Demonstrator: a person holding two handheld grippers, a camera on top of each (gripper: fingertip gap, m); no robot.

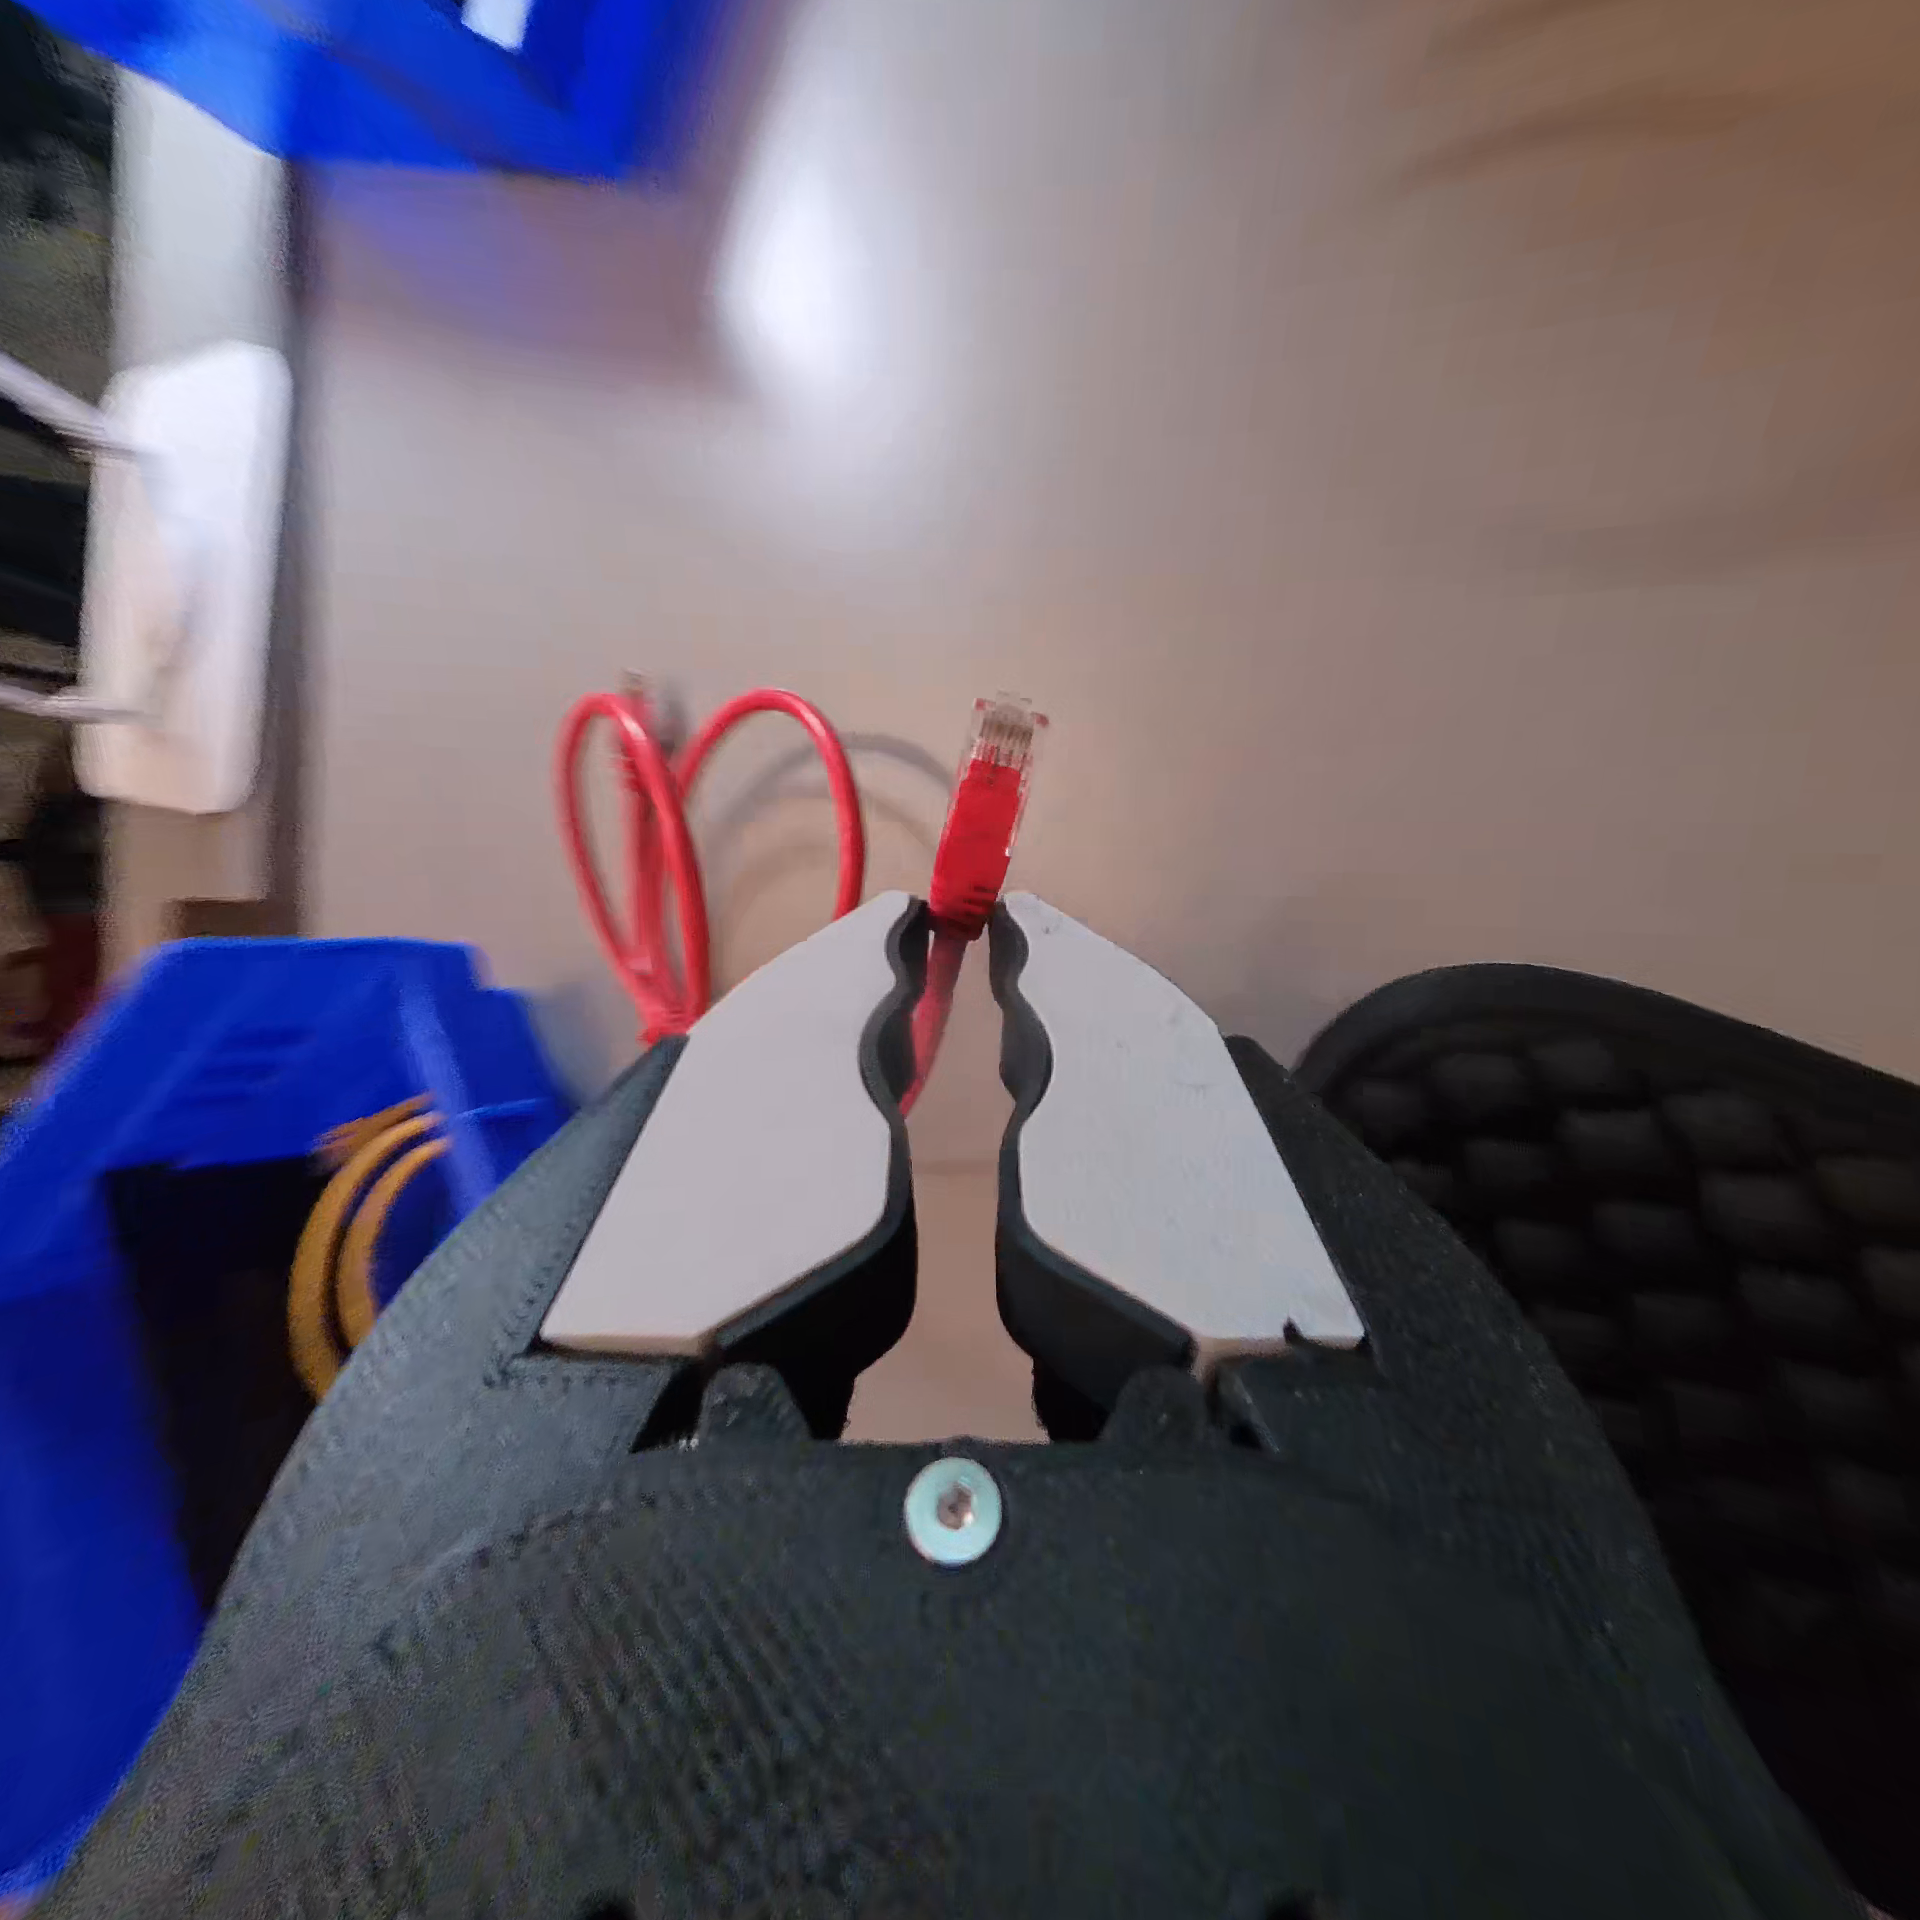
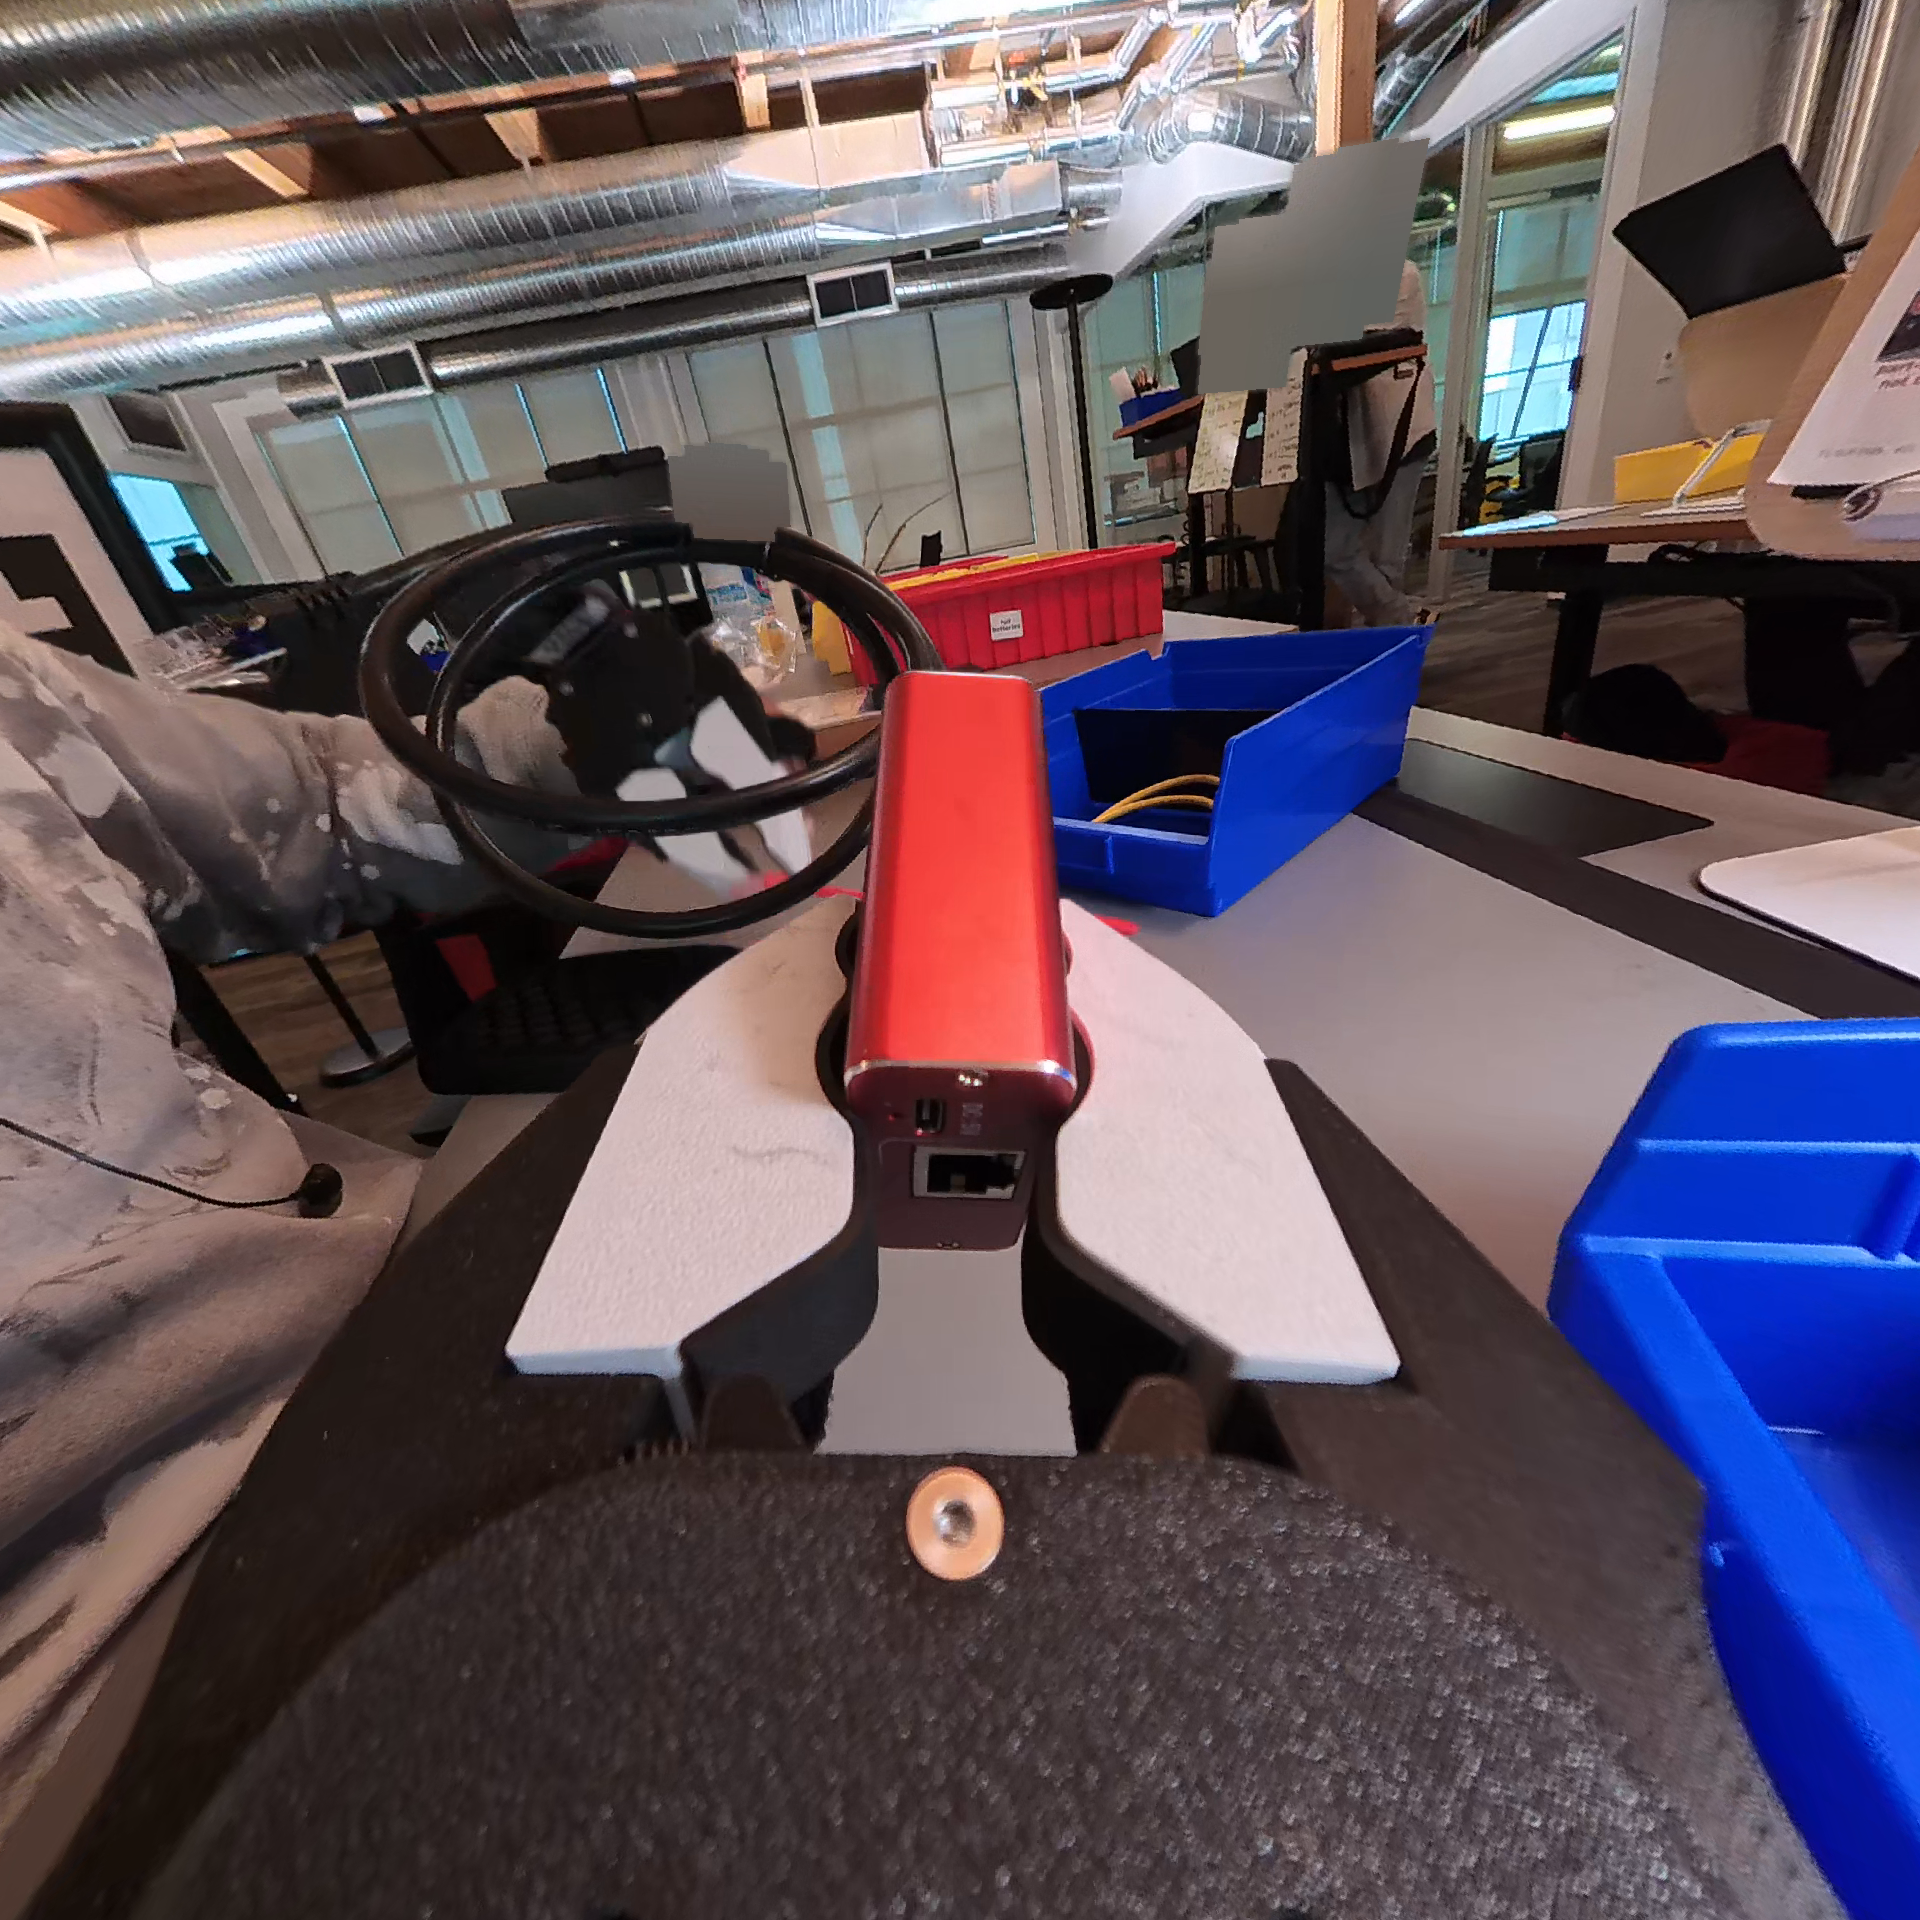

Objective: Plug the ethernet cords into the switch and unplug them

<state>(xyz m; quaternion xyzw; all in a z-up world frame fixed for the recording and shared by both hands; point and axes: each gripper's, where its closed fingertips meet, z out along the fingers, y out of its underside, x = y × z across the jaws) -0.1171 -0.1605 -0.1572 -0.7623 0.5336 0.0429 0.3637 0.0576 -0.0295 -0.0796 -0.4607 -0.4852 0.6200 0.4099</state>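
Note:
My left gripper [image 1: 961,914] is shut on the red ethernet cord just behind its clear plug [image 1: 992,790], which points up and away. The rest of the red cord [image 1: 665,831] loops on the table behind, beside a grey cord [image 1: 821,779]. My right gripper [image 2: 961,935] is shut on the red metal switch [image 2: 956,894] and holds it above the table, with its empty ethernet port [image 2: 966,1174] facing the camera. A black cable [image 2: 488,665] coils from the switch's far end. The left gripper [image 2: 717,790] shows blurred through that coil in the right wrist view.
A blue bin [image 1: 156,1195] with yellow cable [image 1: 343,1226] stands at left in the left wrist view; it also shows in the right wrist view [image 2: 1247,769]. Another blue bin [image 2: 1766,1299] is close at right. A black mesh chair [image 1: 1662,1247] is at right. A person's sleeve [image 2: 156,883] is at left.

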